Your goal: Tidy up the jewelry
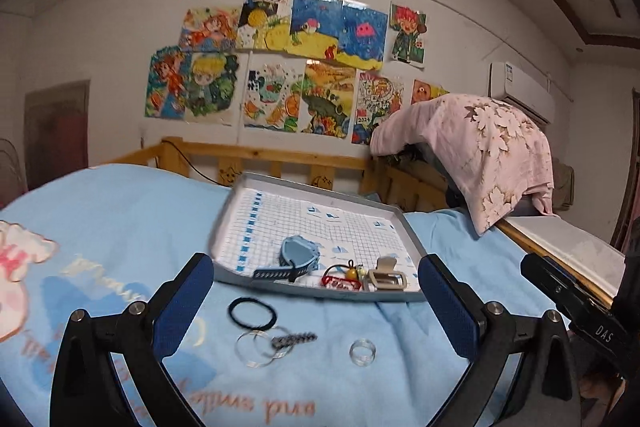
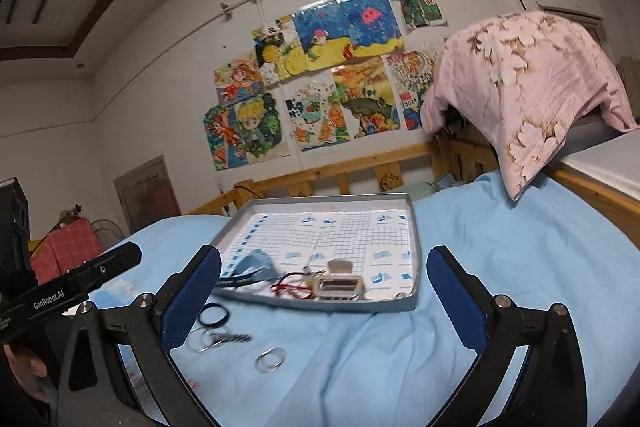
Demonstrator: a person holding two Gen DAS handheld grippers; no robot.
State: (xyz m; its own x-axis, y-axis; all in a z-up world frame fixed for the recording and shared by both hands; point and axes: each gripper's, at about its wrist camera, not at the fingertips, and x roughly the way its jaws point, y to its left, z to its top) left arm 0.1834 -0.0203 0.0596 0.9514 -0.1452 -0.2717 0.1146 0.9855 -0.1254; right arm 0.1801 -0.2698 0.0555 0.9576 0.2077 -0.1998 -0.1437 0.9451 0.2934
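A grey tray lined with checked paper lies on the light blue bedsheet. In it are a blue watch, a red cord charm and a silver clasp. On the sheet in front of the tray lie a black hair tie, clear rings with a dark beaded piece and a clear band. My left gripper is open and empty above these loose pieces. My right gripper is open and empty, to their right.
A wooden bed rail runs behind the tray. A pink flowered cloth drapes over something at the right. Children's drawings hang on the wall. A red checked bag sits at the far left.
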